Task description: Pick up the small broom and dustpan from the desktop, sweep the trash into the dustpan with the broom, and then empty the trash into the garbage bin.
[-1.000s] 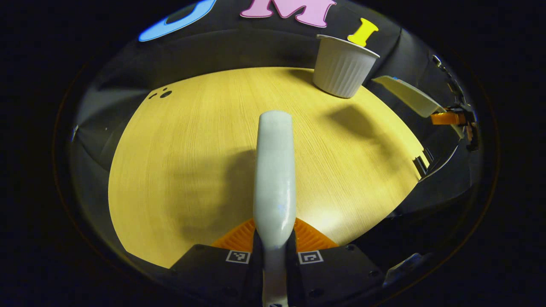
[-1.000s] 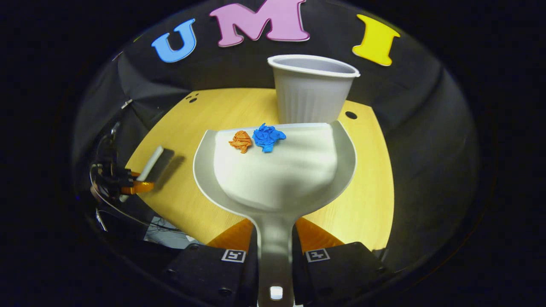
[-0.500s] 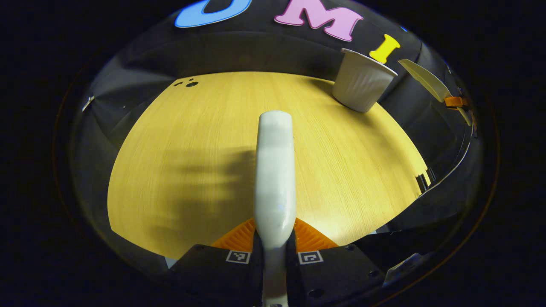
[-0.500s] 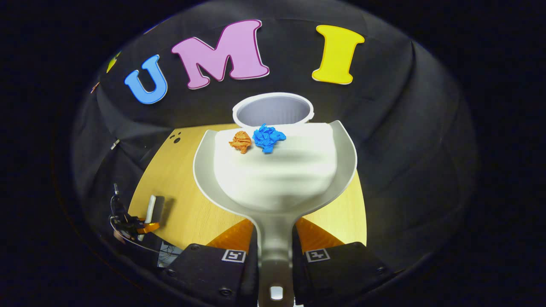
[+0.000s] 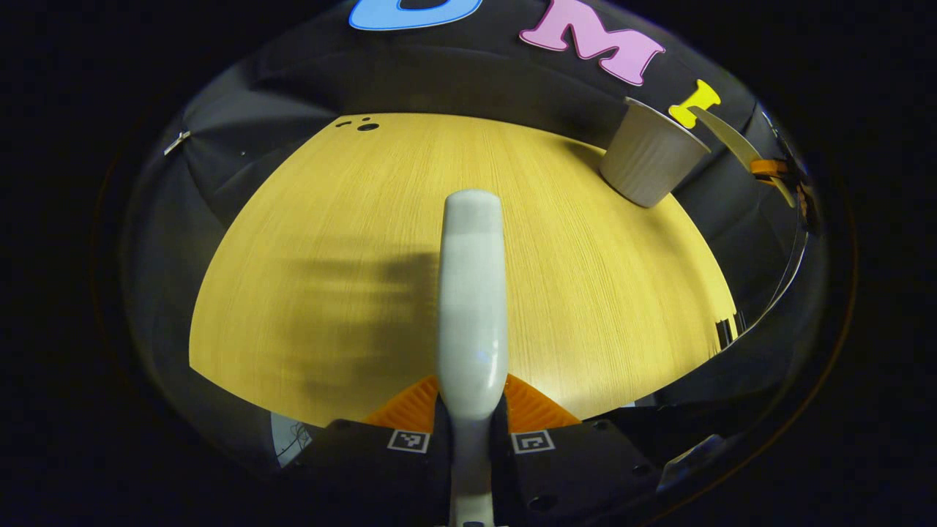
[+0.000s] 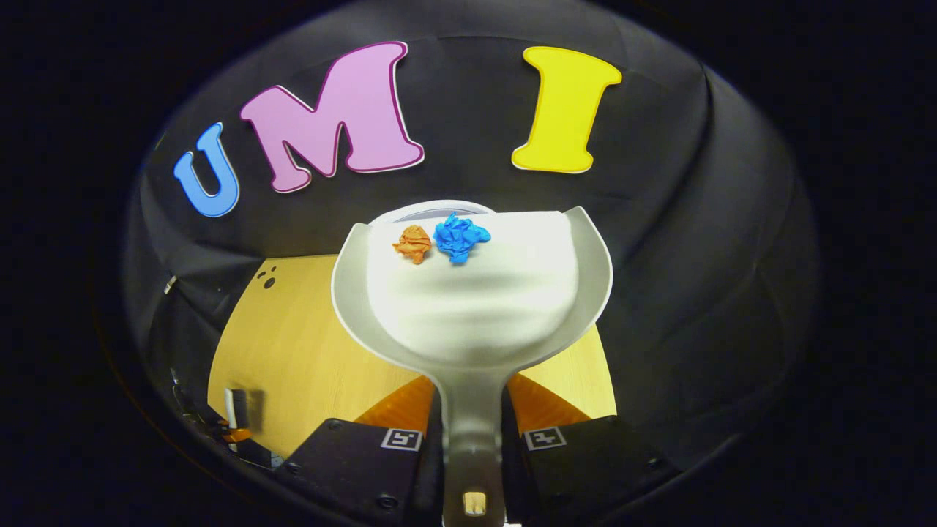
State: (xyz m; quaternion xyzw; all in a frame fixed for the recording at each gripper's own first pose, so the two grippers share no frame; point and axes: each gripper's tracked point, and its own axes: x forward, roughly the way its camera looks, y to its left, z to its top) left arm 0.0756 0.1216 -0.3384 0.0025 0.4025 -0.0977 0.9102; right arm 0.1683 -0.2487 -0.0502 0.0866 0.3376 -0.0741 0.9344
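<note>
My left claw [image 5: 472, 410] pinches the broom [image 5: 472, 293] over the desk [image 5: 329, 241]; my right claw [image 6: 472, 432] pinches the dustpan [image 6: 468, 307], orange scrap [image 6: 413, 243] and blue scrap [image 6: 459, 236] at its lip above the bin [image 6: 417, 212]. Emptying step; next, tip forward.

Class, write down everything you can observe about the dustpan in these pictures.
The dustpan is a pale, smooth scoop, plastic by its look, with raised side walls and a flat handle running back between the right gripper fingers, which clamp it. It is held in the air, its front lip over the rim of the white ribbed bin. An orange paper wad and a blue paper wad lie near that lip, side by side.
</note>
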